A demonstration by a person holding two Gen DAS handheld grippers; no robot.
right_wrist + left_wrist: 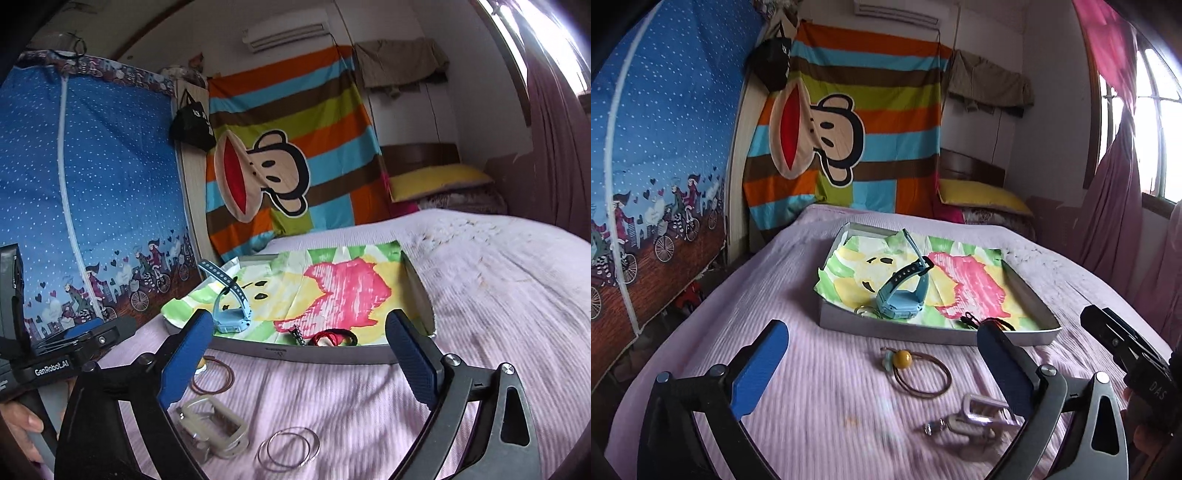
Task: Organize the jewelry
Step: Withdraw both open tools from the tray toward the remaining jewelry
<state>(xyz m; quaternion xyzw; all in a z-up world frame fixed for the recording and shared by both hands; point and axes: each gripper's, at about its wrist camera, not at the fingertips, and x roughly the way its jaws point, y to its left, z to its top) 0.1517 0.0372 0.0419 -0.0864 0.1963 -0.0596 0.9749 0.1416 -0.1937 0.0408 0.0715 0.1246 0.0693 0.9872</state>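
We hold both grippers spread and empty; a blue watch [903, 295] sits in the tray [923, 334], while a hair tie [916, 371], clip [214, 428] and bangles [290, 448] wait before it.

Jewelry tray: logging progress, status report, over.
Left gripper and right gripper open, empty. Blue watch in tray. Hair tie, bangles, clip on bed. Path unobstructed.

I see the blue watch [903, 295] propped in the tray [923, 334]; on the bed a brown hair tie [919, 373], clear clip [212, 430] and silver hoops [290, 448] lie loose.
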